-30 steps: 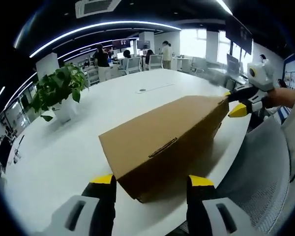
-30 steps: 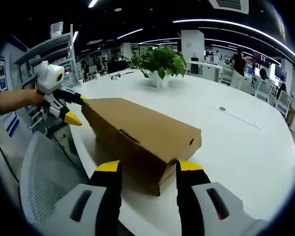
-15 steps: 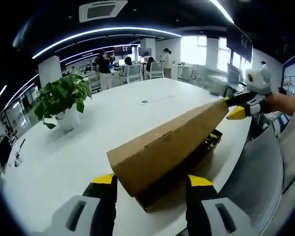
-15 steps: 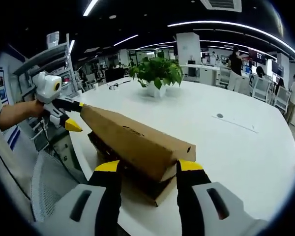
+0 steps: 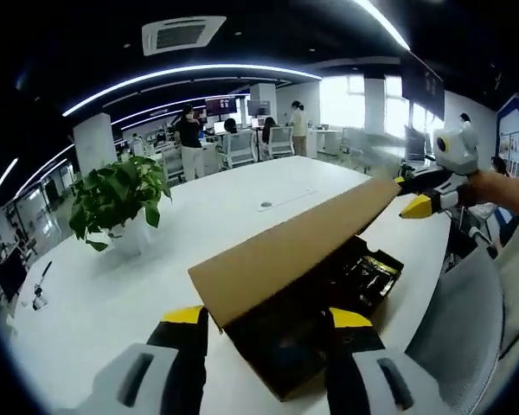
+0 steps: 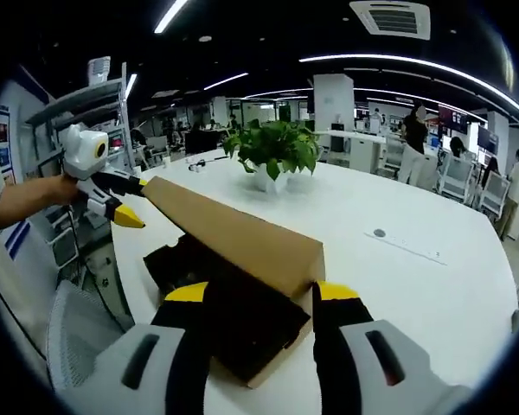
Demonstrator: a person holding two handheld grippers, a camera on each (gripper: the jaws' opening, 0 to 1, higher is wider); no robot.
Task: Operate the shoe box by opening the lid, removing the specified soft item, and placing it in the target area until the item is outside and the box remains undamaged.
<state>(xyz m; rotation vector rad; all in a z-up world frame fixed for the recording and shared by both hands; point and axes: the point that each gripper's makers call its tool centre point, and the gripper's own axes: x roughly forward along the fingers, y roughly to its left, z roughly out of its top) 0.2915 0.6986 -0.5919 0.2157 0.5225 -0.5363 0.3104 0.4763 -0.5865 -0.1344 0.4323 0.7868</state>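
shoe box (image 5: 329, 346) on white surface (image 5: 112, 294), near edge | lid (image 5: 285, 251) tilted up | dark contents (image 5: 363, 277) inside | left hand-held gripper (image 5: 264, 318), right hand-held gripper (image 6: 253, 294): each clamped on a lid end

raised lid (image 5: 285, 259) over box opening, plant (image 5: 121, 194) well apart

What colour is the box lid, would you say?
Plain brown lid, clearest in the left gripper view.
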